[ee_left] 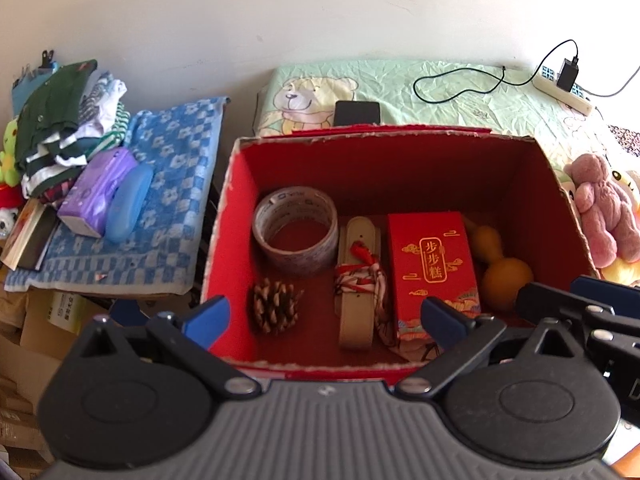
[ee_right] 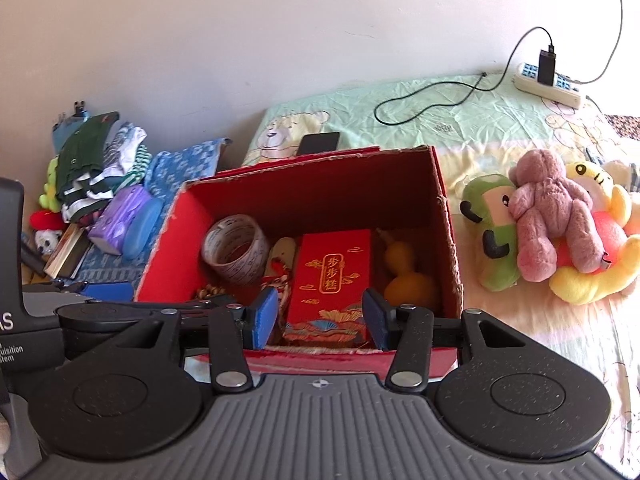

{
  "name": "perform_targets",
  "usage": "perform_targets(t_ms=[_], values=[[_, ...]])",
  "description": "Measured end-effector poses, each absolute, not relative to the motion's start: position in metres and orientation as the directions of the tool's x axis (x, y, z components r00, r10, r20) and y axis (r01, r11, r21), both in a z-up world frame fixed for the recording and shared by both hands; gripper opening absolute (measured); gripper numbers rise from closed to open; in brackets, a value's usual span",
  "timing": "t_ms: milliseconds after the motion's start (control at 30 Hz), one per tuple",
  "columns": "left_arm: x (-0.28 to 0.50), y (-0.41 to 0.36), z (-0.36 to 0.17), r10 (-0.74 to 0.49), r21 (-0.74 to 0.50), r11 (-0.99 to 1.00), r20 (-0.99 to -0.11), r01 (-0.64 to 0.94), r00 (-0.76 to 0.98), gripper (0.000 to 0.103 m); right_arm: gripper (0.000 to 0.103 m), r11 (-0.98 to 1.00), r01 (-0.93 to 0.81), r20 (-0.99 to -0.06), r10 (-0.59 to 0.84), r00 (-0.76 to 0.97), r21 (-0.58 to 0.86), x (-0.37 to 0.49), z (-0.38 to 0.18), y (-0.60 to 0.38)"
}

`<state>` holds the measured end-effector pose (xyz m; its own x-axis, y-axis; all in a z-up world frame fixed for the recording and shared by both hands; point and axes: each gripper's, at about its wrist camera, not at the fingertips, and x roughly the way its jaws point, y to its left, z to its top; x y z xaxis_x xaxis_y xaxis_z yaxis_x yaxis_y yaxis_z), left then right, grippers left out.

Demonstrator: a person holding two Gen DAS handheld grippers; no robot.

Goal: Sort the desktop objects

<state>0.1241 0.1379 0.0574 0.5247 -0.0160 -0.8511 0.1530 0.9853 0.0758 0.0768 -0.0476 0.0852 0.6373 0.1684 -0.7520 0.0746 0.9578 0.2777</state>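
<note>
An open red cardboard box (ee_left: 224, 216) (ee_right: 448, 232) stands on the bed. Inside lie a roll of clear tape (ee_left: 296, 232) (ee_right: 234, 248), a pine cone (ee_left: 276, 306), a beige strip tied with red cord (ee_left: 356, 280), a red gift packet with gold characters (ee_left: 432, 268) (ee_right: 332, 276) and a yellow gourd (ee_left: 504, 276) (ee_right: 408, 280). My left gripper (ee_left: 326, 318) hovers above the box's near edge, open and empty. My right gripper (ee_right: 320, 316) hangs beside it over the near wall, open too. The packet shows between its pads but lies on the box floor.
Plush toys (ee_right: 548, 220) lie right of the box. A black phone (ee_left: 357, 112) sits behind it, and a power strip with a cable (ee_right: 548, 84) lies at the far right. On the left, a blue towel (ee_left: 180, 168) carries folded clothes (ee_left: 68, 128), a purple tissue pack (ee_left: 100, 192) and a blue case (ee_left: 128, 204).
</note>
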Motion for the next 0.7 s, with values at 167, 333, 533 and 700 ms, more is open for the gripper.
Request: perform_targets(t_ms=[167, 333, 533, 700], values=[[0.137, 0.138, 0.047, -0.017, 0.075, 0.985, -0.855, 0.155, 0.519, 0.101, 0.057, 0.961, 0.106, -0.768, 0.136, 0.626, 0.257, 0.091, 0.079, -0.049], [0.148, 0.138, 0.040, 0.013, 0.099, 0.986, -0.851, 0.136, 0.524, 0.101, 0.063, 0.958, 0.127, -0.776, 0.126, 0.619, 0.256, 0.105, 0.073, -0.052], [0.157, 0.140, 0.029, 0.000, 0.067, 0.991, -0.870, 0.119, 0.494, 0.101, 0.063, 0.951, 0.131, -0.798, 0.153, 0.583, 0.279, 0.118, 0.059, -0.057], [0.156, 0.131, 0.029, 0.053, 0.122, 0.988, -0.844, 0.094, 0.533, 0.101, 0.062, 0.950, 0.103, -0.811, 0.191, 0.554, 0.294, 0.126, 0.055, -0.062]])
